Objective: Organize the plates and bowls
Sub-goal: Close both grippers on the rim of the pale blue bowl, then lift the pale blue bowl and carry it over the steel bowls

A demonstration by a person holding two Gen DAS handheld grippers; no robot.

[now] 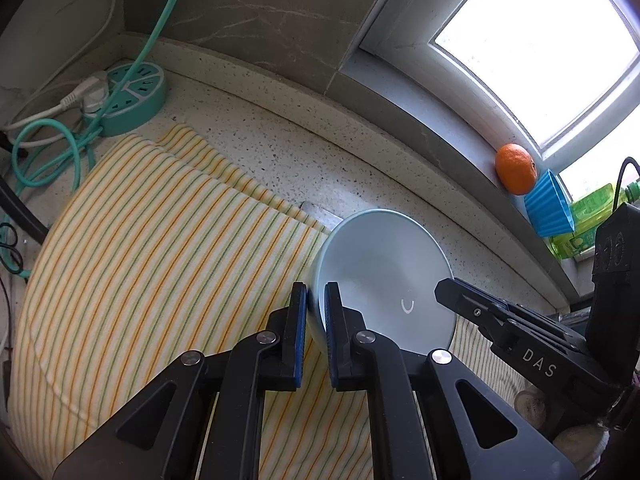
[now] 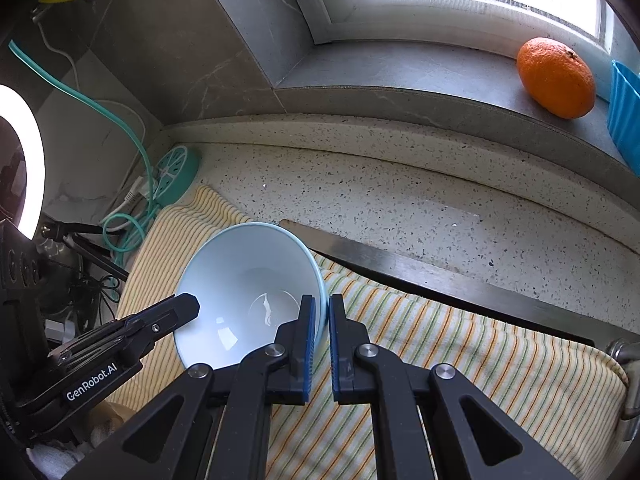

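A pale blue bowl (image 1: 384, 276) sits over the yellow striped cloth (image 1: 152, 248), held from both sides. My left gripper (image 1: 316, 312) is shut on its left rim, one pad inside and one outside. My right gripper (image 2: 322, 320) is shut on the opposite rim of the same bowl (image 2: 244, 280), again with the wall between its pads. In the left wrist view the right gripper's (image 1: 452, 292) tip shows at the bowl's right edge; in the right wrist view the left gripper's (image 2: 188, 306) tip shows at the bowl's left edge. The bowl is empty.
A teal round power strip (image 1: 132, 100) with cables lies at the back left of the speckled counter (image 2: 400, 200). An orange (image 2: 556, 78) and a blue ribbed cup (image 2: 626, 120) rest on the window sill. A metal strip (image 2: 440, 276) runs behind the cloth.
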